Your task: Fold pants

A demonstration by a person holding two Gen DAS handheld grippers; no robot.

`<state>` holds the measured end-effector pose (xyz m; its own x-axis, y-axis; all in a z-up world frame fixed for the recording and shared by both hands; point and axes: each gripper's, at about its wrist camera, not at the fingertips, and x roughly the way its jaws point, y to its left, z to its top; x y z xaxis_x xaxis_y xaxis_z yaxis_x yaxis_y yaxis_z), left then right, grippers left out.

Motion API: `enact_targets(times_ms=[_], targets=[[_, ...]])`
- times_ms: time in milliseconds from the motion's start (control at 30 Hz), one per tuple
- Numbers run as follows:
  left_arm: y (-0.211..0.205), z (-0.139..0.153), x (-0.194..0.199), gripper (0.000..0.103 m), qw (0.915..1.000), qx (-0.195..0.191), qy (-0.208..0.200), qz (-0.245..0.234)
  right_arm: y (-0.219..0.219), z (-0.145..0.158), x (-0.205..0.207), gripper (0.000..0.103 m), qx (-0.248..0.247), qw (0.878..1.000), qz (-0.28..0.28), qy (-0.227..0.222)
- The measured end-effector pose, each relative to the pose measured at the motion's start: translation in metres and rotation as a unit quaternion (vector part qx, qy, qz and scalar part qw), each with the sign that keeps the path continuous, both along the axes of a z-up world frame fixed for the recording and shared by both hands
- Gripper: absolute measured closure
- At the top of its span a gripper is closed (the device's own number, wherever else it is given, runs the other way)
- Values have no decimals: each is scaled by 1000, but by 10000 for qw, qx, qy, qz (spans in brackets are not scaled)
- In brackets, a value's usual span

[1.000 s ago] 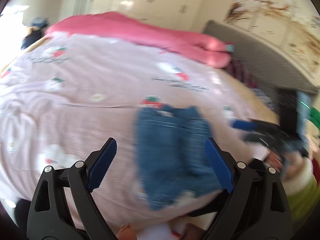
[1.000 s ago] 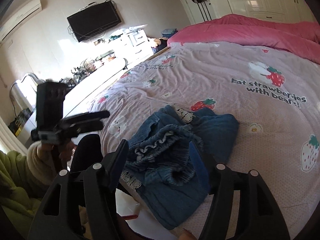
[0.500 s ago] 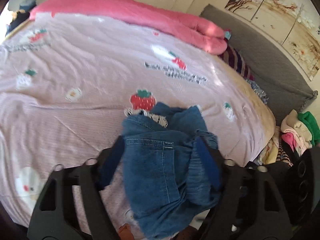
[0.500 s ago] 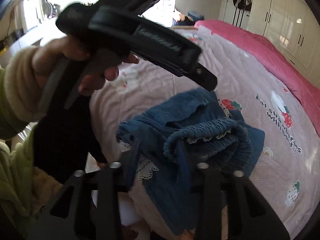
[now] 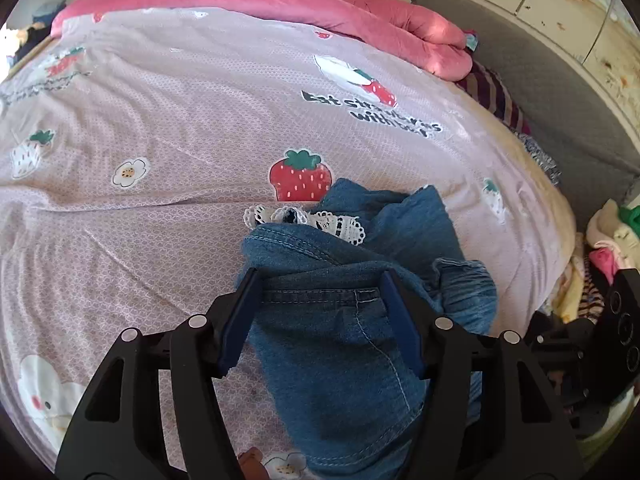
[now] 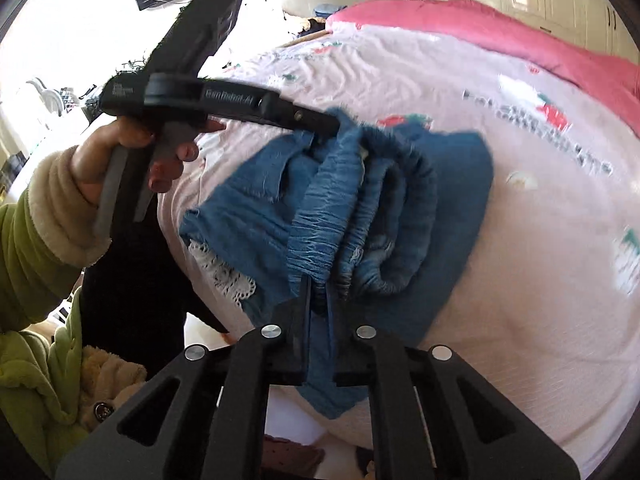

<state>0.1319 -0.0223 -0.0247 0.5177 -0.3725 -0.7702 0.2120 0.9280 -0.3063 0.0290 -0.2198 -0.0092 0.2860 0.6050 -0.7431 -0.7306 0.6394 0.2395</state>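
You are working over the pants, which are lying bunched near the front edge of the bed, on the pink strawberry-print cover; your right gripper is clenching the gathered waistband between its jaws; your left gripper is straddling a denim fold, its jaws closing with the cloth between them and both pads meeting the fabric; in the right view, your left hand is squeezing that gripper's trigger.
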Motion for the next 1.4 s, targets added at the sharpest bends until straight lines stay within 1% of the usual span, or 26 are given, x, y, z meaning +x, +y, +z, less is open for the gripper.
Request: enact_targets(times_ms=[67,133,167,200,267,300,367,433,533,600,633,667,700,733,767,800,867,933,1000,1067,1133,1200,1233,1300,1367,1400], targets=[[-2,0,0,49,10000,88,-16,-26,0,15,-6,89,73,9998,27,-208],[0,0,1,48,9999,107,15,-32,2,36,-19,81,83,9977,133,-656],[1,0,3,47,9999,95,30,-36,4,46,-27,80,141,9960,274,-844],[2,0,3,46,9999,88,39,-39,9,55,-36,77,196,9936,437,-1022],[3,-1,5,44,9999,105,43,-36,26,65,-53,69,142,9874,835,-1336],[4,-1,5,43,9999,95,42,-33,38,67,-59,64,83,9838,1061,-1443],[5,-2,5,43,9999,85,43,-40,63,63,-69,63,-144,9728,1566,-1700],[5,-3,5,43,9999,113,42,-58,90,52,-69,63,-551,9592,1956,-1967],[4,-3,4,42,9998,175,34,-97,115,32,-58,63,-1055,9455,2149,-2206],[4,-4,4,41,9997,205,36,-123,119,23,-51,63,-1183,9446,2131,-2197],[3,-5,4,41,9996,232,31,-133,120,19,-45,63,-1194,9456,2086,-2194],[2,-6,4,40,9996,258,29,-140,121,16,-39,63,-1168,9487,2078,-2075],[2,-7,5,40,9995,278,38,-141,121,13,-34,72,-998,9562,2127,-1744],[1,-9,5,40,9995,282,48,-143,118,11,-33,88,-801,9610,2167,-1521],[1,-10,7,40,9995,282,58,-153,117,11,-34,89,-615,9648,2171,-1349],[1,-12,8,39,9994,285,71,-161,117,10,-39,93,-554,9660,2191,-1259],[1,-15,9,37,9994,275,86,-179,119,8,-46,94,-459,9679,2156,-1209],[0,-18,11,35,9994,258,117,-189,121,0,-50,95,-248,9726,2126,-905],[0,-20,12,35,9994,235,140,-190,125,-15,-55,95,-444,9733,2031,-977],[1,-21,12,33,9994,221,155,-193,124,-24,-54,95,-354,9773,1908,-851],[1,-21,11,33,9995,219,140,-191,121,-24,-53,95,-263,9794,1834,-807],[2,-21,11,33,9995,226,124,-171,122,-23,-56,95,-364,9779,1833,-940],[2,-21,11,33,9996,216,123,-163,119,-23,-57,92,-401,9774,1838,-965],[2,-20,10,33,9996,200,102,-142,121,-22,-61,91,-418,9776,1811,-992],[1,-19,8,33,9997,228,42,-120,111,-21,-61,90,-370,9804,1694,-933],[0,-18,7,33,9997,239,11,-112,109,-17,-61,87,-296,9822,1635,-873]])
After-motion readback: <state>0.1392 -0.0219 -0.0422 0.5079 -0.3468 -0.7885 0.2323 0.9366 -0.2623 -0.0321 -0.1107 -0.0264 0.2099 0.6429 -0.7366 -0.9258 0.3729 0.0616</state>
